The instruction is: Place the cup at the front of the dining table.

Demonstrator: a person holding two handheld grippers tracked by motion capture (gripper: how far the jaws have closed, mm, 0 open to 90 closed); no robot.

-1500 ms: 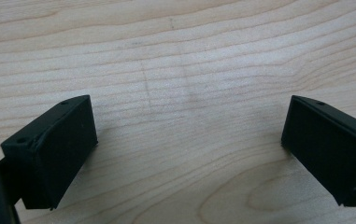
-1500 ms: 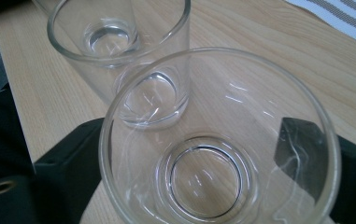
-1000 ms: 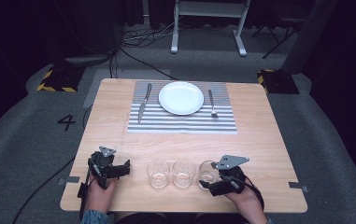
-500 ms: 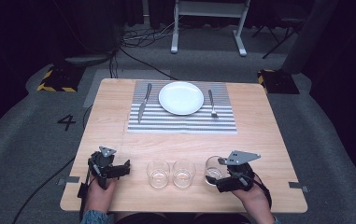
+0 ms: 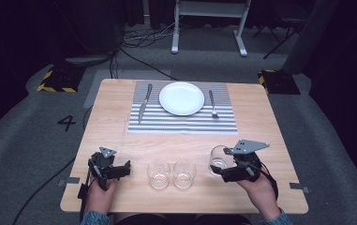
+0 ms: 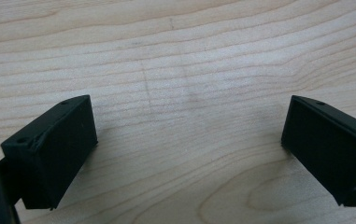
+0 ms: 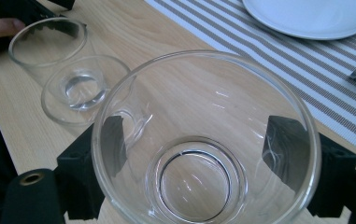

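Since a second ago, only the right side has shifted: my right hand-held gripper (image 5: 226, 172) has carried its glass (image 5: 219, 159) a little to the right, away from the other two, while my left hand has stayed put. At far left, my left hand-held gripper (image 5: 118, 171) sits low over the wooden counter (image 5: 115, 131) near its front edge, jaws spread wide with bare wood between them. Next along, two empty glasses (image 5: 158, 174) stand just beside each other at the front of the counter. Right of them, my right hand-held gripper holds the third glass, one black jaw pressed to each side of its wall; whether it rests on the wood or is lifted, I cannot tell. Farther back, a striped placemat (image 5: 182, 122) carries a knife (image 5: 143, 104), a white plate (image 5: 182, 98) and a fork (image 5: 212, 104).
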